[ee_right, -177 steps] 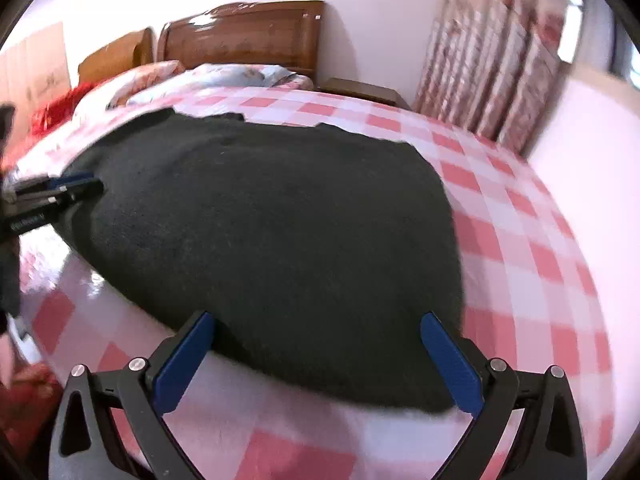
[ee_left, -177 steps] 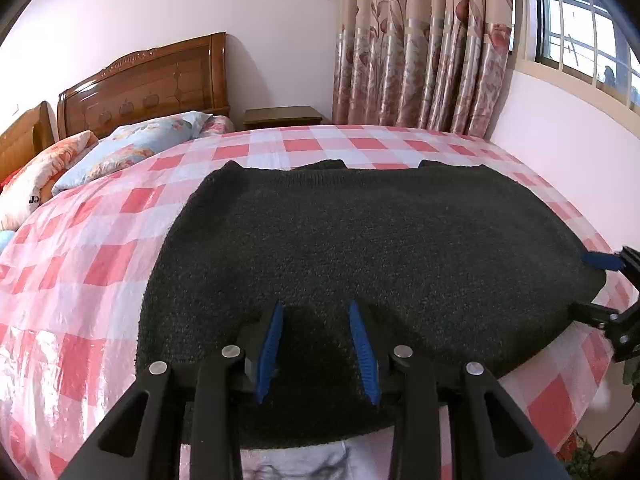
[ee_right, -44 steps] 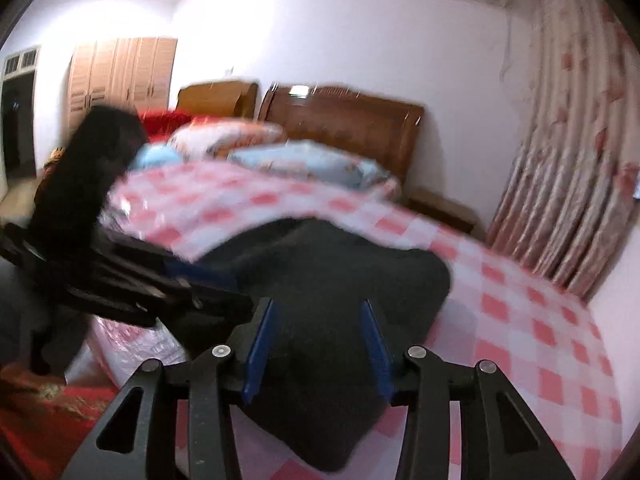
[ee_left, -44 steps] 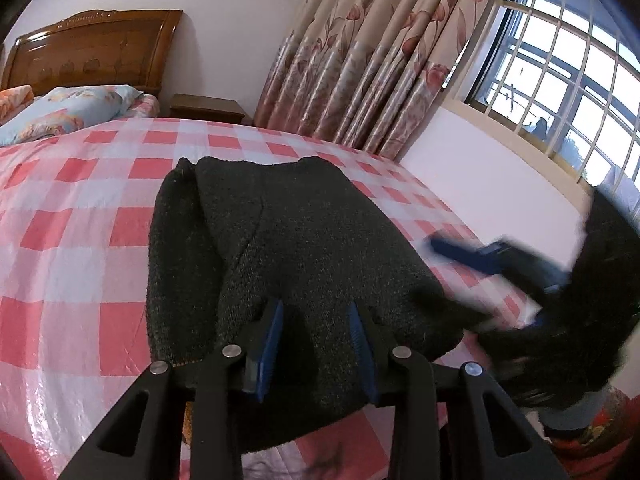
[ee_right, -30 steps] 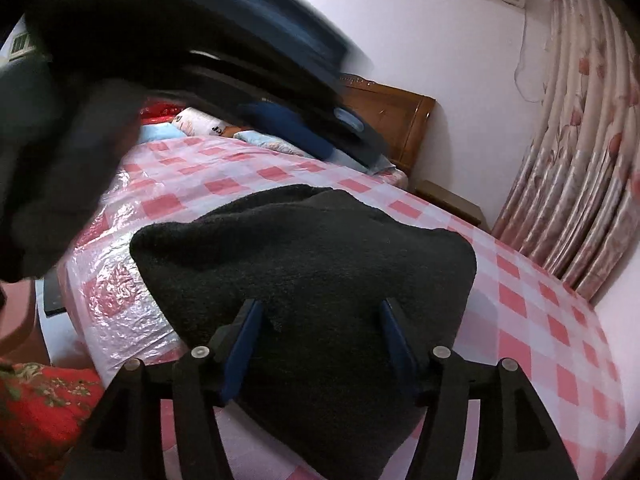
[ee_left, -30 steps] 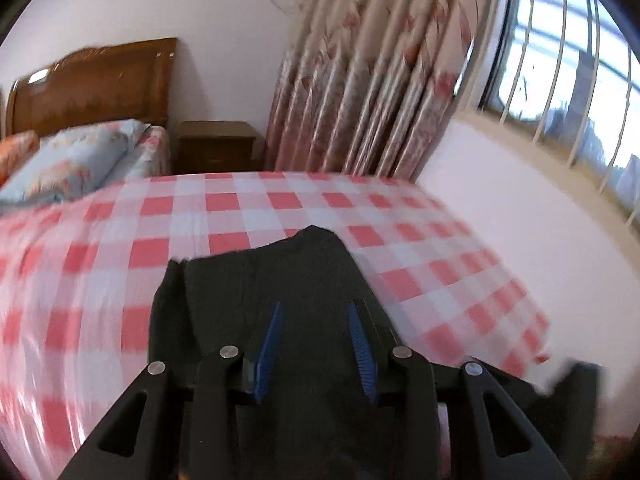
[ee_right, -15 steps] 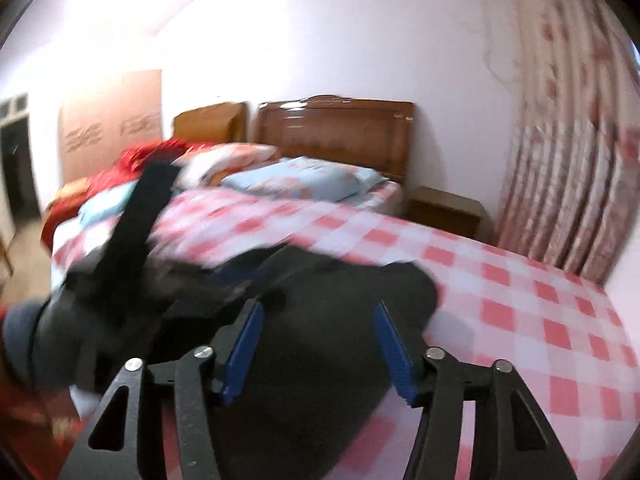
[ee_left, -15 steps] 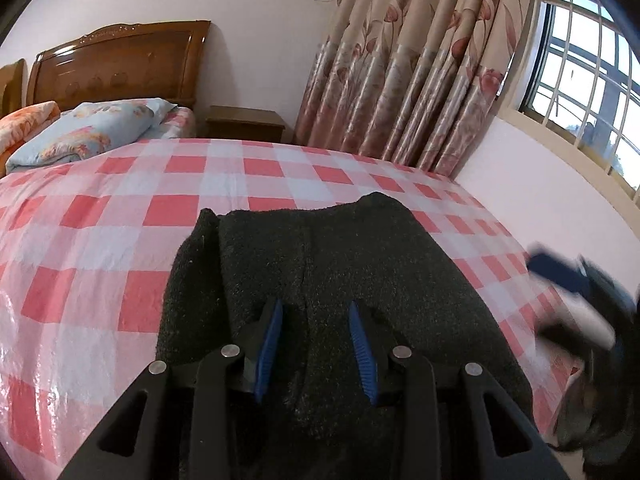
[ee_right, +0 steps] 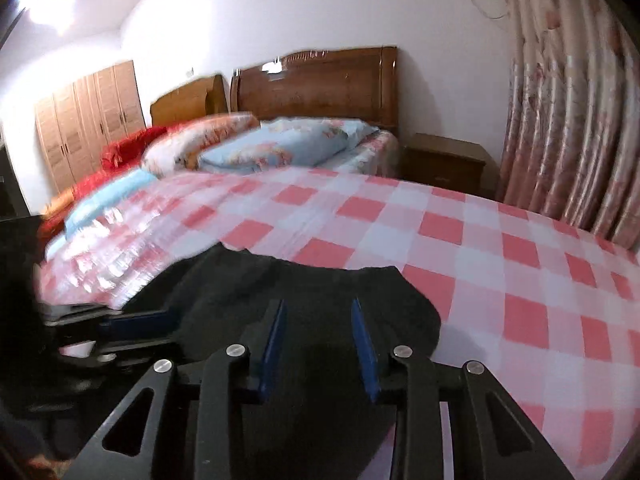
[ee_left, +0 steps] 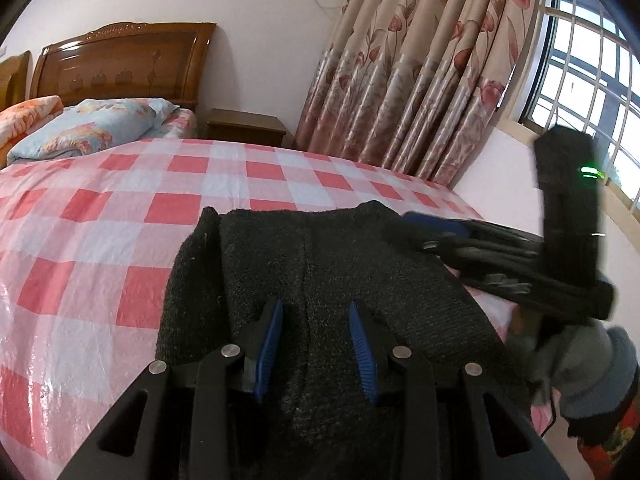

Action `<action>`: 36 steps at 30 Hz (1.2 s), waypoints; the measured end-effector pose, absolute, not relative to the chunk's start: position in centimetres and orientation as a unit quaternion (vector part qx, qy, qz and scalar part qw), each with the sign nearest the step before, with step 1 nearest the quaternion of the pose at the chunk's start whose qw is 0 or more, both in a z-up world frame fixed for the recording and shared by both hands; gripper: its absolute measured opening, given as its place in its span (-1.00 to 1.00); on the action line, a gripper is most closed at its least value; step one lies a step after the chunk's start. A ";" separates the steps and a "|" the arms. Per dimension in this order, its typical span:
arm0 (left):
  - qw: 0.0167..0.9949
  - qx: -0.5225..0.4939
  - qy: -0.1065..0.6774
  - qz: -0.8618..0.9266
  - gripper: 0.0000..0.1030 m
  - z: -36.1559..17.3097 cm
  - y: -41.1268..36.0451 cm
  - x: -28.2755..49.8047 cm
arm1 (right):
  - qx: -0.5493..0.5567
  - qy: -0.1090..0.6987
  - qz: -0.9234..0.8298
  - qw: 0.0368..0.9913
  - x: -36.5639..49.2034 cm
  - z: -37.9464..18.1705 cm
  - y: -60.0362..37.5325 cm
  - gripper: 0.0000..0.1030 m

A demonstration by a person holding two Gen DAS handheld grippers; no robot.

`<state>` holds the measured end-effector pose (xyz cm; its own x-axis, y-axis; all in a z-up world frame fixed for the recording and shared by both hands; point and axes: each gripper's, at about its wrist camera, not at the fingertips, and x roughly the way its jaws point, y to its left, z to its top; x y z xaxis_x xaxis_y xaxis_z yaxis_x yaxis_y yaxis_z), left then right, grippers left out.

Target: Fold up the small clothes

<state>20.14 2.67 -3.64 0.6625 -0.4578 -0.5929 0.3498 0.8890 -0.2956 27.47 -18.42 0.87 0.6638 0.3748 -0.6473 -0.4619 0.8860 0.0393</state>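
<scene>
Home bedroom: bed (ee_left: 120, 208), headboard (ee_left: 120, 64), pillows (ee_right: 288, 144), curtains (ee_left: 400, 80).

Both wrist views low, close over sweater (ee_left: 320, 272) (ee_right: 304, 300), facing headboard (ee_left: 120, 60) (ee_right: 320, 80).

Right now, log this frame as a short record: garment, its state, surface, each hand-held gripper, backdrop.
garment: black knit garment
state: folded narrow, layered edge showing on its left side
surface: red-and-white checked bed cover
left hand-held gripper: partly closed over the garment's near end; grip unclear
right hand-held gripper: low over the garment, grip unclear
backdrop: wooden headboard, floral curtain
</scene>
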 end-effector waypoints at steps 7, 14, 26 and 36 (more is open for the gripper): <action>0.908 -0.083 0.344 -0.223 -0.31 -3.7 2.7 20.0 | -0.078 0.350 0.208 0.910 30.0 0.0 -17.9 0.36; 0.910 -0.075 0.342 -0.220 -0.31 -3.6 2.5 19.8 | -0.059 0.358 0.176 0.915 28.9 1.0 -18.8 1.00; 0.913 -0.084 0.341 -0.206 -0.31 -2.8 2.7 18.6 | -0.095 0.328 0.214 0.915 16.2 2.4 -18.9 1.00; 0.921 -0.042 0.341 -0.183 -0.22 -3.3 3.4 14.1 | -0.114 0.329 0.229 0.909 11.8 2.0 -18.3 1.00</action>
